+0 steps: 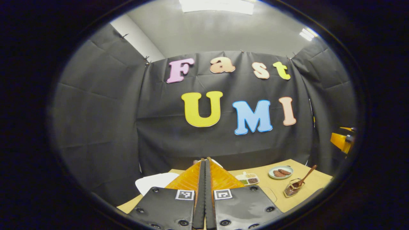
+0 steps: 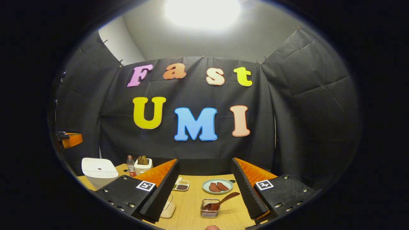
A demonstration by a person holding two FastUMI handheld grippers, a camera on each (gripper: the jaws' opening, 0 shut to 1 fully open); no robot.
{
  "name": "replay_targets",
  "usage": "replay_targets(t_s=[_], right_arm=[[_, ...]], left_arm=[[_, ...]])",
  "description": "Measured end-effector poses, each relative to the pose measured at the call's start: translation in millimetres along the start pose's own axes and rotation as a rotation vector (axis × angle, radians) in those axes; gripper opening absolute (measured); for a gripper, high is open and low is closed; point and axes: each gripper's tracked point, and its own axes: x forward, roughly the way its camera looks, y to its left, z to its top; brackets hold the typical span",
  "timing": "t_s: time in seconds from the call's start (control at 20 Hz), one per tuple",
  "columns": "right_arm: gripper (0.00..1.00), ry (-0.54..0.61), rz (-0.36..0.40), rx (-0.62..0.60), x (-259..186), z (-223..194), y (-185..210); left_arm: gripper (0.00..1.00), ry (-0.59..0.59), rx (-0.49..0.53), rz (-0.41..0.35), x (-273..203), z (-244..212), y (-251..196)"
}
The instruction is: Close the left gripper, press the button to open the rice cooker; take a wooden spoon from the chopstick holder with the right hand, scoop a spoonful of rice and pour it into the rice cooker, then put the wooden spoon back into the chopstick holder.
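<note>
Already the left gripper (image 1: pixel 204 163) has its two fingers pressed together on nothing, so the step in hand looks to be the press. It hangs above the near table edge and should come down squarely on the cooker (image 2: pixel 99 171), the blunt joined tip meeting the lid button rather than sliding off the smooth top; the button itself is too small to make out.

Largest first: the table (image 2: pixel 191 204) is flat pale wood. The cooker is a white, glossy, round-cornered box at the table's left end, lid down. The right gripper (image 2: pixel 204 188) is spread wide, ribbed inner faces apart, empty, aimed at the holder (image 2: pixel 210 208), a small wire basket. The spoon (image 2: pixel 220 202), dark wood, leans in it, handle up to the right.
</note>
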Motion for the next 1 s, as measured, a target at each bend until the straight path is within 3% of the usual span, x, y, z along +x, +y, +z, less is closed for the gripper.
replay_targets(t_s=[0.5, 1.0], right_arm=[[0.98, 0.026, -0.074, -0.028, 1, -5, 1], [0.98, 0.084, -0.121, -0.077, -6, -20, 6]], left_arm=[[0.09, 0.111, -0.035, 0.015, 57, -55, 57], [0.09, 0.295, -0.084, 0.017, 95, -155, 84]])
